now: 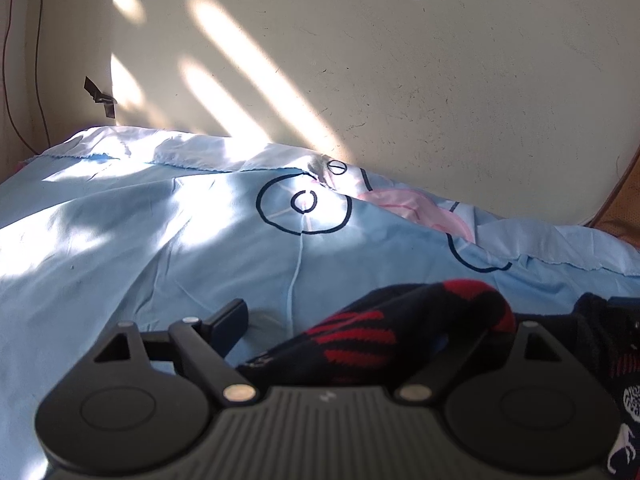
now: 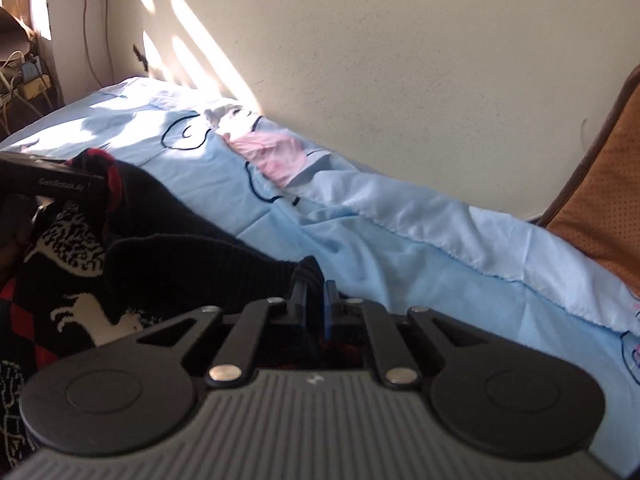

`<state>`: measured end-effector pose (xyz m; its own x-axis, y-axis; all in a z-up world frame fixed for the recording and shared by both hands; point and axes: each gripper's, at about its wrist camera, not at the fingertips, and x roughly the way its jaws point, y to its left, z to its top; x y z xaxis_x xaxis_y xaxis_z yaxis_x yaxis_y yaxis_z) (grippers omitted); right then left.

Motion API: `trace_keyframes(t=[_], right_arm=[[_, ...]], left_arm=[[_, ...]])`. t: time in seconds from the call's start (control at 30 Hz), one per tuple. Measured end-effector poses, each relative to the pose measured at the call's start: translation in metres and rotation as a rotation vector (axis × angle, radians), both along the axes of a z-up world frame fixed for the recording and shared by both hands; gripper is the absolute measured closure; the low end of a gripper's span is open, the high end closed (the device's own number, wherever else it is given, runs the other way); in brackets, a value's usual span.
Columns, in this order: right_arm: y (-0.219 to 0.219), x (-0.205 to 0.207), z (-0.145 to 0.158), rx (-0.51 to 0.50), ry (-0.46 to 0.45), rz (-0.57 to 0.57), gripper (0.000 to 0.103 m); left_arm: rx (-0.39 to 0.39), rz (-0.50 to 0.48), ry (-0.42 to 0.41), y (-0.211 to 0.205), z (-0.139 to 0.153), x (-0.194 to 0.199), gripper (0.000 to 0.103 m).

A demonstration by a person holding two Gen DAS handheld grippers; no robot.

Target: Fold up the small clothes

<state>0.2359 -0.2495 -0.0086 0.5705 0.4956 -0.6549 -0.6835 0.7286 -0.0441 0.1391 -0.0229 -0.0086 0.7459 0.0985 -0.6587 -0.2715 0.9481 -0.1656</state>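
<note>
- Knit sweater point(image 1: 360, 340), black with red stripes and white horse figures, lies bunched on the light blue bedsheet point(image 1: 120, 248); in the left wrist view its red-striped sleeve runs diagonally from lower left up to the right.
- Left gripper point(image 1: 360, 320) stands wide apart: one finger rests on the sheet, the other is hidden behind the sleeve, which drapes between them.
- Right gripper point(image 2: 316, 300) is clamped together on a ribbed black edge of the sweater.
- Sheet is smooth, wrinkled, printed with dark outlines and a pink patch point(image 2: 276, 152).
- Cream wall point(image 2: 400, 60) rises behind; an orange perforated cushion point(image 2: 600, 208) sits far right.
</note>
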Motion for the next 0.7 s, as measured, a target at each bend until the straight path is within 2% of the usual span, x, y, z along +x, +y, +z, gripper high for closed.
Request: trace_keyframes(t=[0.13, 0.23, 0.3, 0.47, 0.57, 0.7], right_arm=[[-0.012, 0.052, 0.011, 0.132, -0.148, -0.245, 0.093], [-0.013, 0.082, 0.002, 0.126, -0.092, -0.367, 0.088], [-0.015, 0.087, -0.006, 0.103, -0.035, -0.379, 0.084], [-0.050, 0.056, 0.012, 0.182, -0.003, -0.368, 0.083], [-0.084, 0.028, 0.030, 0.189, -0.012, -0.384, 0.081], [-0.141, -0.028, 0.044, 0.199, -0.009, -0.415, 0.068]], left_arm=[[0.008, 0.004, 0.001, -0.002, -0.001, 0.001, 0.015], [0.015, 0.006, 0.010, -0.001, -0.002, 0.001, 0.012], [0.015, 0.001, 0.012, -0.001, -0.003, 0.002, 0.010], [0.010, -0.002, 0.012, 0.000, -0.003, 0.002, 0.007], [0.010, 0.003, 0.012, -0.001, -0.003, 0.003, 0.007], [0.010, 0.015, 0.014, 0.000, -0.002, 0.002, 0.004]])
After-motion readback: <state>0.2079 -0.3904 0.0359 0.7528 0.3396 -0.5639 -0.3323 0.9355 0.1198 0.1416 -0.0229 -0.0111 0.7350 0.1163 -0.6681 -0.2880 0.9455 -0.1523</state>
